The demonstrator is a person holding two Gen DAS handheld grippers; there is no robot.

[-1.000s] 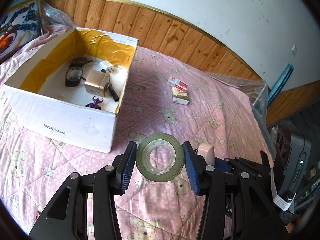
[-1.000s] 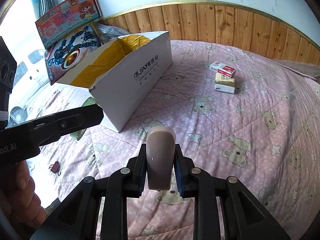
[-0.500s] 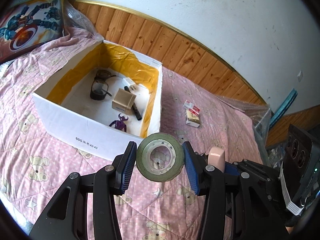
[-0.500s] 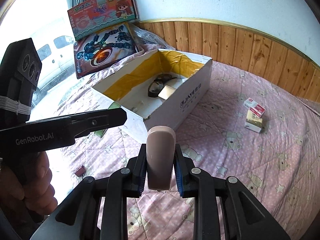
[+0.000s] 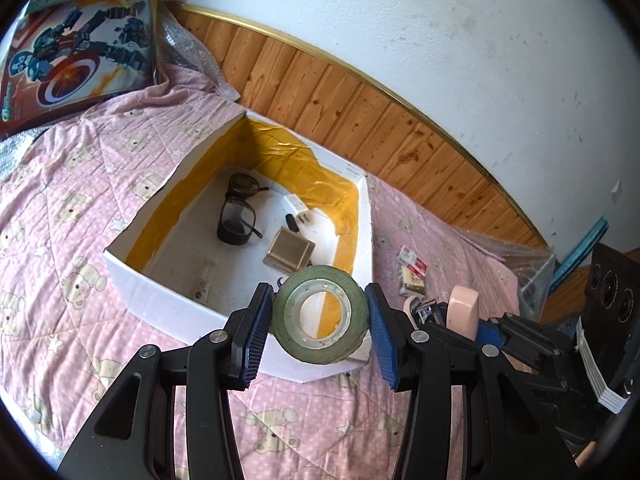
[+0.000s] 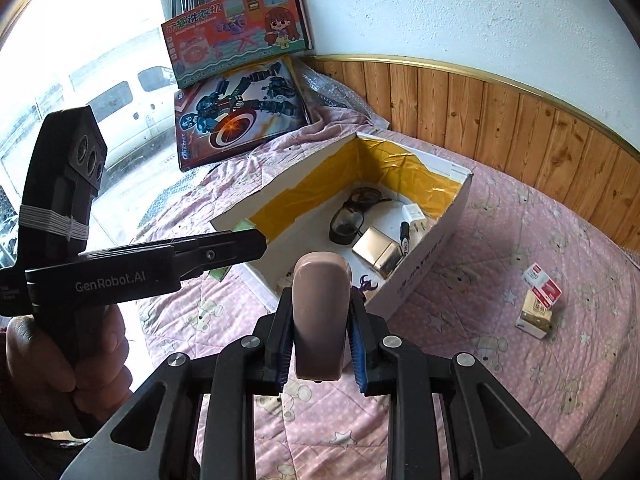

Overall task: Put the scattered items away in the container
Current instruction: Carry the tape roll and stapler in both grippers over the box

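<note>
My left gripper point(image 5: 320, 320) is shut on a green tape roll point(image 5: 320, 314) and holds it above the near corner of the white cardboard box point(image 5: 160, 296). My right gripper point(image 6: 320, 320) is shut on a pink stapler point(image 6: 320, 312), held above the bed just short of the box point(image 6: 424, 276). The stapler also shows in the left wrist view point(image 5: 462, 312). The box holds black glasses point(image 5: 236, 216), a gold cube point(image 5: 290, 250), a white charger point(image 5: 294, 206), a black pen and a purple toy point(image 6: 366, 284).
Two small boxes, red-white point(image 6: 542, 280) and yellow point(image 6: 534, 316), lie on the pink quilt right of the box. Two toy boxes point(image 6: 236, 116) lean at the wall beyond it. Wood panelling runs behind the bed. A window is at the left.
Both grippers have risen and moved toward the box with their loads. The box interior is now in view from above, with the tape over its near corner.
</note>
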